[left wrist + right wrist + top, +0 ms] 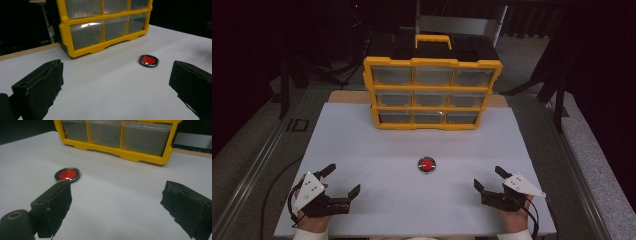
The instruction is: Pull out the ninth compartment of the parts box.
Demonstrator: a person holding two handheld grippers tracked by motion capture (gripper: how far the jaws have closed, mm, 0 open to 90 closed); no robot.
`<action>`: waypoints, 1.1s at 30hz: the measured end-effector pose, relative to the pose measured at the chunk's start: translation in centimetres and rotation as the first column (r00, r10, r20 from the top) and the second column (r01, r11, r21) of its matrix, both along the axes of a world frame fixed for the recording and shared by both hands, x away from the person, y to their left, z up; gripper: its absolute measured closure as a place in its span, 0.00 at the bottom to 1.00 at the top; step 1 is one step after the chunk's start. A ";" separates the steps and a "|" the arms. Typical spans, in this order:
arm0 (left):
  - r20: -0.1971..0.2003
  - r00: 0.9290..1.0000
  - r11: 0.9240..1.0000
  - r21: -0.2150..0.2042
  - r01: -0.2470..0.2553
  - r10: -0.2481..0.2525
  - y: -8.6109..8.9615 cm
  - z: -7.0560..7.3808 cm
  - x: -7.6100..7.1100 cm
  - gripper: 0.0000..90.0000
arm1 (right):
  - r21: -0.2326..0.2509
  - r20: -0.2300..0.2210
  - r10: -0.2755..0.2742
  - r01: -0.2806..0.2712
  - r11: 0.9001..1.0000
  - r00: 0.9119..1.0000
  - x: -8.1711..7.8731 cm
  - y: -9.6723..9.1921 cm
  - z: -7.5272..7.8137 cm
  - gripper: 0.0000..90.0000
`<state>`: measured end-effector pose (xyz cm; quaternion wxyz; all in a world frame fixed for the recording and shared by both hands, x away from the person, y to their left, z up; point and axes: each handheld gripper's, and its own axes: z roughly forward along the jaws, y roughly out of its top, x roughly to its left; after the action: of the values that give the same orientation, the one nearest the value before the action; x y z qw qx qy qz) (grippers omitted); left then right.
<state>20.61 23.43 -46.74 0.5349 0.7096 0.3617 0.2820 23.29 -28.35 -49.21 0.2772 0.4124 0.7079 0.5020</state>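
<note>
Drawer organizer (pixel 432 92) at far edge of table board (pixel 362 150); round disc (pixel 427 164) before it, mid-board; left gripper (pixel 343 182) and right gripper (pixel 488 178) at near corners, flanking disc

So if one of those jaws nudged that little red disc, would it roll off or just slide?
Probably slide. The red disc lies flat on the smooth white table, so it is unlikely to roll unless tipped onto its edge. It looks thin and low, so pinching it from above could be fiddly. Its glossy top suggests a hard, somewhat slippery surface.
</note>
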 end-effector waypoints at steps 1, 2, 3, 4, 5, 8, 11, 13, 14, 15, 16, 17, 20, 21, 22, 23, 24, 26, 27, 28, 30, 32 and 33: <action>-0.001 1.000 1.000 -0.002 -0.003 0.003 0.0 0.0 0.0 0.00 | 0.006 -0.001 -0.001 0.001 1.000 1.000 0.0 0.0 0.0 0.10; -0.001 1.000 1.000 -0.002 -0.003 0.003 0.0 0.0 0.0 0.00 | 0.008 -0.002 -0.002 0.002 1.000 1.000 0.0 0.0 0.0 0.10; 0.001 1.000 1.000 -0.005 -0.009 0.009 0.1 -0.1 0.0 0.00 | 0.008 -0.002 -0.002 0.002 1.000 1.000 0.0 0.0 0.0 0.10; -0.001 1.000 1.000 -0.005 -0.012 0.012 0.1 -0.1 0.0 0.00 | 0.008 -0.001 -0.002 0.002 1.000 1.000 0.0 0.0 0.0 0.10; -0.001 1.000 1.000 -0.005 -0.012 0.012 0.1 -0.1 0.0 0.00 | 0.008 -0.001 -0.002 0.002 1.000 1.000 0.0 0.0 0.0 0.10; -0.002 1.000 1.000 -0.010 -0.021 0.020 0.2 -0.5 0.1 0.00 | 0.002 0.004 0.002 -0.002 1.000 1.000 0.0 0.3 0.2 0.10; 0.003 1.000 1.000 -0.009 -0.024 0.024 0.2 -0.5 0.0 0.00 | -0.013 0.003 0.004 -0.004 1.000 1.000 0.0 0.6 0.4 0.10; 0.006 1.000 1.000 -0.012 -0.020 0.020 0.3 -0.5 0.0 0.00 | -0.022 0.000 0.001 -0.001 1.000 1.000 0.0 0.9 0.6 0.10; 0.006 1.000 1.000 -0.011 -0.026 0.026 0.4 -0.4 0.0 0.00 | -0.024 -0.001 0.001 -0.001 1.000 1.000 0.1 1.0 0.6 0.10; 0.005 1.000 0.999 -0.013 -0.030 0.030 0.5 -0.5 -0.1 0.00 | -0.034 -0.006 -0.003 0.003 0.999 1.000 0.1 1.1 0.7 0.10; 0.005 0.999 0.999 -0.015 -0.032 0.032 0.6 -0.5 -0.1 0.00 | -0.046 -0.004 -0.001 0.001 0.999 1.000 0.2 1.3 0.8 0.10; 0.003 0.999 0.999 -0.019 -0.035 0.035 0.6 -0.5 0.0 0.00 | -0.051 -0.007 -0.004 0.003 0.999 1.000 0.2 1.4 0.9 0.10; 0.003 0.999 0.999 -0.014 -0.039 0.039 0.5 -0.6 0.0 0.00 | -0.057 -0.009 -0.001 0.001 0.998 1.000 0.4 1.8 1.1 0.10; 0.003 0.999 0.999 -0.010 -0.036 0.036 0.4 -0.6 0.1 0.00 | -0.057 -0.013 0.000 -0.001 0.998 1.000 0.5 2.0 1.2 0.10; 0.004 0.999 0.999 -0.008 -0.035 0.035 0.3 -0.6 0.1 0.00 | -0.056 -0.018 0.003 -0.004 0.998 1.000 0.7 2.2 1.4 0.10; 0.004 0.999 0.999 -0.007 -0.036 0.036 0.3 -0.6 0.1 0.00 | -0.058 -0.018 0.005 -0.006 0.998 1.000 0.7 2.4 1.5 0.10; 0.003 0.999 0.999 -0.007 -0.036 0.036 0.2 -0.6 0.1 0.00 | -0.061 -0.016 0.011 -0.012 0.998 1.000 0.9 2.7 1.6 0.10; 0.003 0.999 0.999 -0.007 -0.036 0.036 0.2 -0.6 0.1 0.00 | -0.068 -0.007 0.020 -0.020 0.998 1.000 1.0 3.1 2.0 0.10; 0.004 0.999 0.999 -0.008 -0.037 0.037 0.2 -0.6 0.1 0.00 | -0.070 -0.005 0.021 -0.021 0.997 1.000 1.0 3.2 2.1 0.10; 0.004 0.999 0.999 -0.008 -0.037 0.037 0.2 -0.6 0.1 0.00 | -0.076 0.003 0.024 -0.024 0.997 1.000 1.1 3.3 2.3 0.10; 0.006 0.999 0.999 -0.003 -0.037 0.037 0.2 -0.6 0.1 0.00 | -0.076 0.003 0.025 -0.025 0.997 1.000 1.3 3.4 2.6 0.10; 0.003 0.999 0.999 0.004 -0.039 0.039 0.2 -0.6 0.2 0.00 | -0.074 0.002 0.030 -0.030 0.997 1.000 1.7 3.5 2.8 0.10; 0.001 0.999 0.999 0.006 -0.039 0.039 0.2 -0.7 0.2 0.00 | -0.075 0.001 0.033 -0.033 0.997 0.999 1.8 3.6 3.0 0.10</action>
<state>20.81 23.63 -47.40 0.5273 0.7038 0.3744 0.2939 25.11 -24.74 -46.24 0.2851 0.3895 0.7324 0.4803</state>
